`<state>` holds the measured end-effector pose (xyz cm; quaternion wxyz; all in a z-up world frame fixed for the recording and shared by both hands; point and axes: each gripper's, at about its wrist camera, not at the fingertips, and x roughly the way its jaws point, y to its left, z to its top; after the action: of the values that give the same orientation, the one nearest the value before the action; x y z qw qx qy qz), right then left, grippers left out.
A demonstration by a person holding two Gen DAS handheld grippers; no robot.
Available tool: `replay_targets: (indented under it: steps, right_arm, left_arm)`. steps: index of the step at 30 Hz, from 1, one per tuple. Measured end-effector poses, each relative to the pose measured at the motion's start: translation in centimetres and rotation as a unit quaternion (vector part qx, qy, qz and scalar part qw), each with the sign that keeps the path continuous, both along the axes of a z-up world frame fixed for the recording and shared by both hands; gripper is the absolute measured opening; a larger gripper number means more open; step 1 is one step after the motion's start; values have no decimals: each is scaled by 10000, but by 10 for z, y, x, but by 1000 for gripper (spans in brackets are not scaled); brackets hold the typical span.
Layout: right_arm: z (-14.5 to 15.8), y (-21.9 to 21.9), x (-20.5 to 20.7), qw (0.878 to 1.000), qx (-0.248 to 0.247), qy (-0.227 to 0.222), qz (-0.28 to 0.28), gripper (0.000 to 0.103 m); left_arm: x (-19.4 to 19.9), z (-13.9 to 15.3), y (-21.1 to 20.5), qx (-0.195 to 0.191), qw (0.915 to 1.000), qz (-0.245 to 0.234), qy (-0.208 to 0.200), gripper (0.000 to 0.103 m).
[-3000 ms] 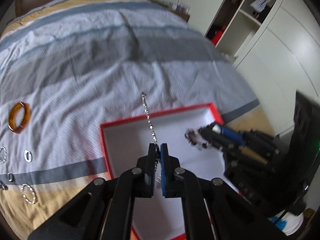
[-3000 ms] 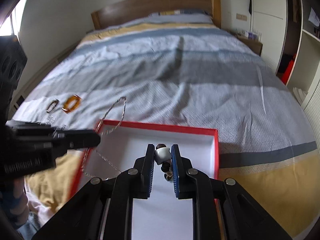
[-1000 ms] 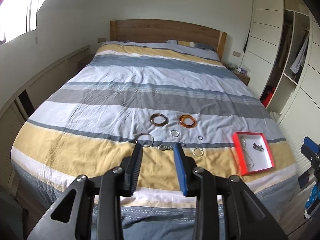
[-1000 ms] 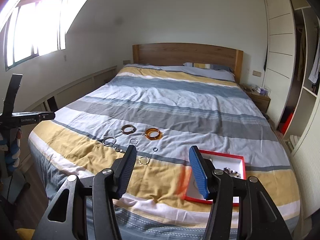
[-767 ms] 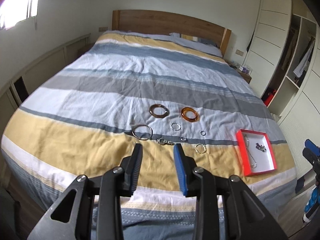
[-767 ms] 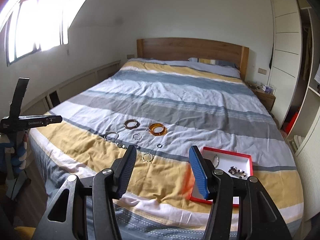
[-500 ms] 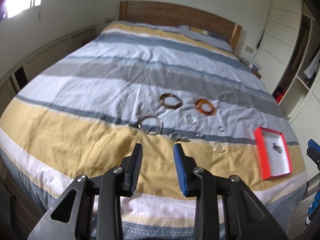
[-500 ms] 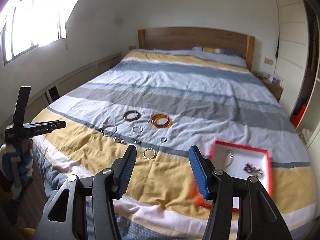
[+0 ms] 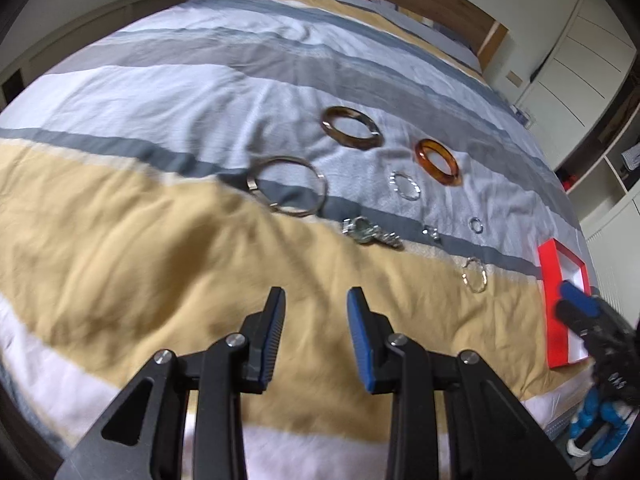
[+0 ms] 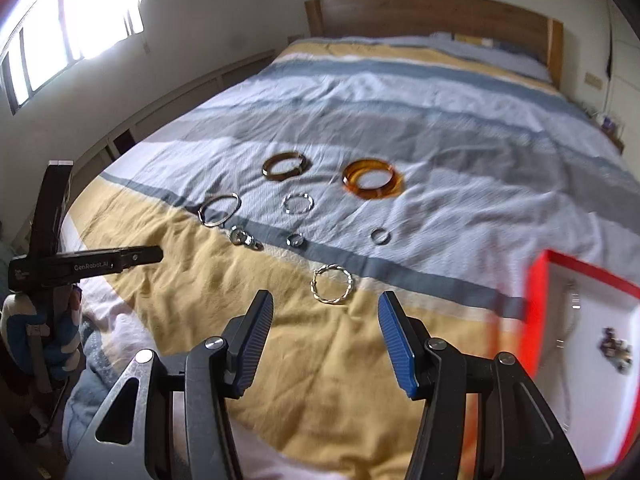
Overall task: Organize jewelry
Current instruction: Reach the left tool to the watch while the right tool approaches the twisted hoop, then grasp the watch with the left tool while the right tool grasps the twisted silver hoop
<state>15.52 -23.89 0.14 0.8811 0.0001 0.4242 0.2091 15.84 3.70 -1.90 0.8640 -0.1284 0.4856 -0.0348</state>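
Jewelry lies spread on a striped bedspread. A brown bangle [image 9: 351,133], an amber bangle [image 9: 437,161] and a large silver hoop [image 9: 287,191] sit farthest from me. Nearer are a small watch-like piece [image 9: 370,233], several small rings and a twisted gold hoop [image 10: 332,283]. A red tray [image 10: 538,312] on the right holds a chain [image 10: 573,304] and a dark beaded piece [image 10: 614,348]. My left gripper [image 9: 316,308] hovers open and empty over the yellow stripe. My right gripper [image 10: 325,316] is open and empty just short of the twisted hoop.
The bed's wooden headboard [image 10: 432,16] is at the far end, a window [image 10: 60,20] on the left wall, white wardrobes [image 9: 580,68] on the right. A gloved hand [image 10: 36,332] holds the left gripper's handle at the bed's near left corner.
Both grippers have come down and closer to the bed, so the jewelry looks much larger. The chain and beaded piece held three seconds ago now lie in the red tray.
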Motion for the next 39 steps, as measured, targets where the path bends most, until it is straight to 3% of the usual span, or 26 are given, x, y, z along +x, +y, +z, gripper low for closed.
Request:
replay_targets:
  steps: [11, 18, 22, 28, 34, 36, 39]
  right_arm:
    - [-45, 14, 40, 9992, 113, 335, 211, 54]
    - [-61, 20, 49, 9986, 71, 433, 289, 54]
    - [-68, 23, 54, 9984, 68, 467, 308, 54]
    - [-72, 28, 61, 9984, 87, 441, 335, 54]
    - [-78, 28, 61, 9986, 68, 432, 283, 50]
    - [-79, 29, 61, 9987, 31, 431, 261, 47]
    - [-80, 28, 64, 9987, 32, 446, 237, 41]
  left_arm:
    - [60, -25, -26, -638, 9977, -80, 193, 31]
    - [78, -43, -37, -554, 9978, 76, 350, 31]
    - [86, -48, -42, -562, 9976, 168, 368, 36]
    - [98, -54, -51, -257, 9988, 203, 357, 36]
    - [98, -55, -58, 31, 9995, 200, 245, 30]
    - [97, -55, -56, 19, 9995, 225, 206, 23]
    - [97, -53, -53, -12, 9996, 192, 191, 21]
